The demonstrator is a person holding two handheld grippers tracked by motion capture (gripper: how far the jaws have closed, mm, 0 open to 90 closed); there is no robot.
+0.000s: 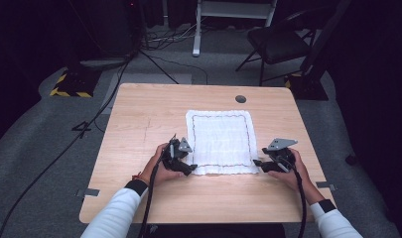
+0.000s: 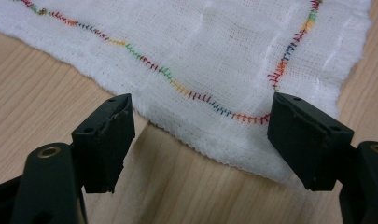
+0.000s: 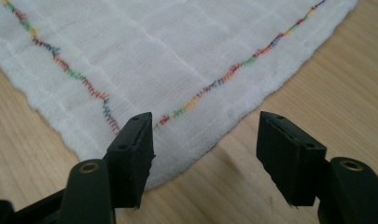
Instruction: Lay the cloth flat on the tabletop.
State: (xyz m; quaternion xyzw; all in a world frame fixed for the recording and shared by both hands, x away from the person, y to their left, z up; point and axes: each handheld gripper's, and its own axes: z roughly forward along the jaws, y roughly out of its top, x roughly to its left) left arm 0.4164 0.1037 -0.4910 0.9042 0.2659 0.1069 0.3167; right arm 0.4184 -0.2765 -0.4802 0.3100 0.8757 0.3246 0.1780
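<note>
- Reaching for the near corners of the white square gauze cloth with multicoloured stitched border, which lies flat mid-tabletop, toward its near edge.
- Left tongs at the cloth's near-left corner: jaws wide apart, straddling the corner, nothing pinched.
- Right tongs at the cloth's near-right corner: jaws wide apart, corner just ahead between them, nothing held.
- Next, likely: lower both, close on the corners, then lift, probably to fold.
- Beyond the cloth: grey round grommet; black folding chair and cables farther off. Nothing blocks the corners.
</note>
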